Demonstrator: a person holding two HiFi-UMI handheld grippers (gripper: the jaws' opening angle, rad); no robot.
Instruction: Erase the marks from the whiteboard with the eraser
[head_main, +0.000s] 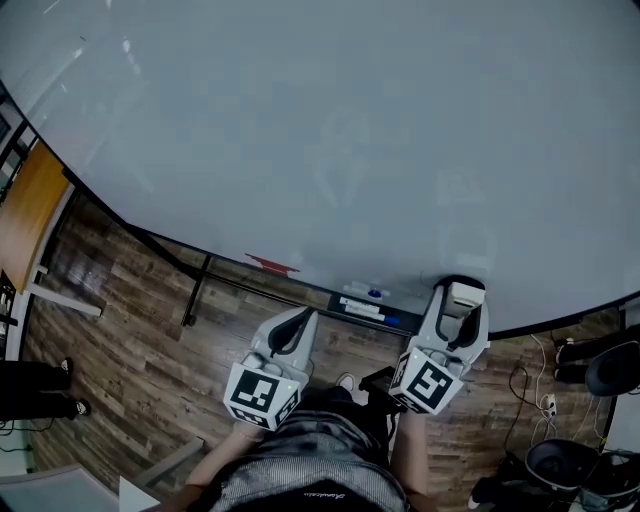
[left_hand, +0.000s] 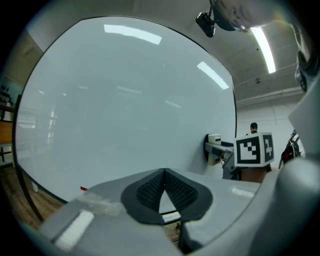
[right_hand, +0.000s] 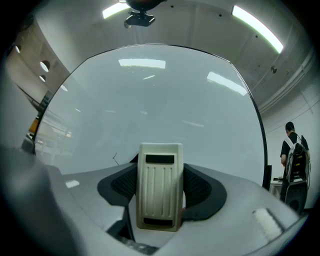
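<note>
The right gripper (right_hand: 160, 172) has its jaws clamped on the eraser (right_hand: 160, 187). The eraser is cream, ribbed and upright, and its top stands above the jaw tips. The left gripper (left_hand: 164, 172) has its jaws together, with the tips meeting and nothing between them.

In the head view the eraser is at 5 o'clock, at the lower edge of the whiteboard (head_main: 300, 120). Whether it touches the board, I cannot tell. The left gripper is at 6 o'clock, below the board edge and over the wooden floor (head_main: 130, 330).

Between the two grippers, the tray (head_main: 404, 324) under the board holds a blue-capped pen (head_main: 375, 293) and a thin white piece (head_main: 358, 307) that is too small to name. A red thing (head_main: 272, 264) lies on the board edge at 7 o'clock.

The board has only faint grey traces (head_main: 345, 165) near its middle. In the right gripper view, a small dark mark (right_hand: 115, 159) sits at 9 o'clock from the eraser.

A person (right_hand: 292, 155) stands at 3 o'clock in that view.
</note>
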